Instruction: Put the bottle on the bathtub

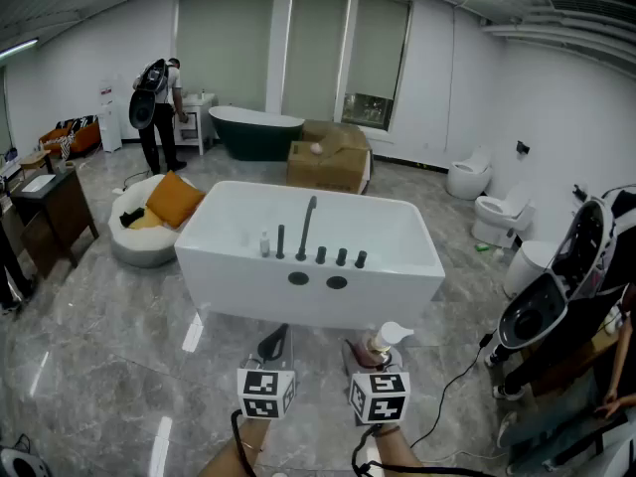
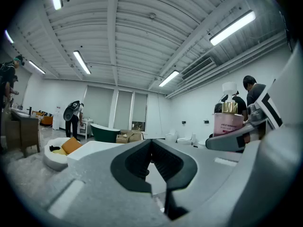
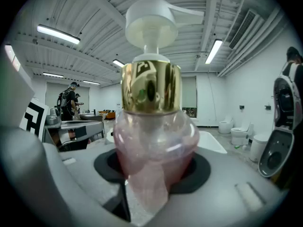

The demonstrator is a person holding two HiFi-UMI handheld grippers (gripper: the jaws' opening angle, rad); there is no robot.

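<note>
Transport step: right claw [image 1: 366, 354] clamps the pink pump bottle [image 1: 384, 344] upright, short of the white bathtub [image 1: 238, 296] at 12 o'clock. Left claw [image 1: 275, 346] is closed and empty. Next, I'd say: reach to 12, seat the bottle flat on the near rim, then release.

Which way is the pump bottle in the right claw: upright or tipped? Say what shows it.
Upright. The bottle stands in the right claw, gold collar and white pump head straight above its pink body.
</note>
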